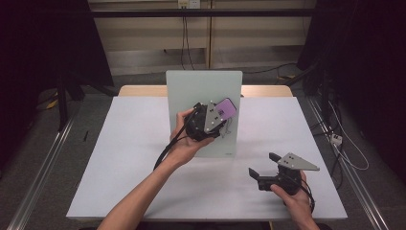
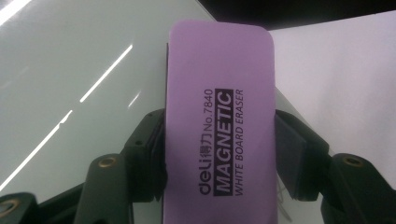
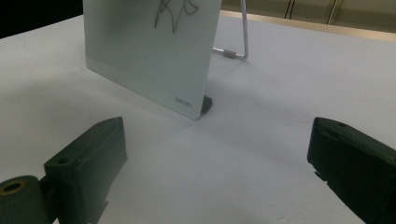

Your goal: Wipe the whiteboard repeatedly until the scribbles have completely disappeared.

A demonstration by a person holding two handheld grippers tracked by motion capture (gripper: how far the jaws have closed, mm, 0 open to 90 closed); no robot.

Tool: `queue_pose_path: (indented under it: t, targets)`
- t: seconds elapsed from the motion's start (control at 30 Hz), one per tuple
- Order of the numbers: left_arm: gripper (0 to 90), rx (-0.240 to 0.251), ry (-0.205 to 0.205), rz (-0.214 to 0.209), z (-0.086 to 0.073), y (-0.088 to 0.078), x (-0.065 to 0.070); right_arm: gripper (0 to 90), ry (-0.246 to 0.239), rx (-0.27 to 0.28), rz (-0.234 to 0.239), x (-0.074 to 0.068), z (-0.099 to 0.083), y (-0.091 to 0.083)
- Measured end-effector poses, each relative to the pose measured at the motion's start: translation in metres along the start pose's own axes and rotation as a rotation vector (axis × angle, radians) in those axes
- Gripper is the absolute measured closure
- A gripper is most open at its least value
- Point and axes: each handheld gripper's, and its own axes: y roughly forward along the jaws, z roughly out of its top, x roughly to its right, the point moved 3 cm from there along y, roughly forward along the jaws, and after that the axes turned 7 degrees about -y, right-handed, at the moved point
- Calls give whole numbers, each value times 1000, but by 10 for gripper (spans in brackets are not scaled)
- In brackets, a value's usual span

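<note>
Currently the left gripper (image 1: 216, 116) holds a purple magnetic whiteboard eraser (image 1: 225, 108), its jaws clamped on the eraser's 2 long edges. The eraser's long axis runs straight out along the jaws, away from the hand. It sits up against the upright glass whiteboard (image 1: 191, 91), at the board's right part, just above a dark scribble (image 1: 229, 128).

Key relation, as a judgement: the ink lies below and slightly toward the person from the eraser, so the wipe would call for a downward drag along the board face, with the eraser kept flat on the glass.

The right gripper (image 1: 264, 164) rests low over the white worktop (image 1: 129, 158), well apart from the board, jaws wide apart and holding nothing. The left hand (image 1: 184, 143) is by far the nearer to the ink.

Left gripper view: the eraser (image 2: 219, 126) with its printed label and both pads (image 2: 289, 154) pressing its sides, pale board (image 2: 70, 93) behind; the scribble is almost wholly hidden under the eraser.

Right gripper view: the scribble (image 3: 173, 11) at the top, the board's (image 3: 144, 60) lower corner with its foot (image 3: 207, 103), and the wire stand (image 3: 238, 42) behind it. Whether the eraser's felt touches the glass cannot be told.
</note>
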Motion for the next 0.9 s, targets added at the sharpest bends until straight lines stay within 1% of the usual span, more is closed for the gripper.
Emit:
queue_pose_path:
  t: [0.17,0.27,0.33,0.4,0.5,0.53,0.57,0.63,0.67,0.73,0.8,0.83,0.9]
  targets:
    - [409,-12,15,-15,-3,2,5,46,-1,-1,-2,0,0,0]
    - [410,-15,14,-33,-6,3,7,46,-1,-2,-3,0,0,0]
    - [409,-30,24,-45,-7,3,9,47,-3,-2,0,0,0,0]
    - [409,-42,33,-68,-9,5,11,47,0,-1,0,-1,0,0]
    - [409,-47,26,-78,-9,5,10,47,1,2,1,0,0,0]
    - [409,-49,12,-87,-8,4,9,47,2,3,0,0,0,-1]
    - [410,-57,3,-91,-7,4,8,47,1,3,-1,0,0,-1]
    - [409,-61,0,-94,-3,4,5,46,1,3,1,-1,0,-1]
    - [409,-65,6,-88,0,3,2,46,1,2,1,-1,0,-1]
    - [410,-53,0,-72,8,1,-5,46,-1,2,1,0,0,0]
    - [410,-41,-10,-54,16,-2,-14,46,0,2,2,0,0,0]
    - [410,-32,-26,-52,19,-4,-19,46,1,1,3,0,0,0]
    - [410,-22,-26,-31,26,-7,-27,46,-1,3,2,0,0,0]
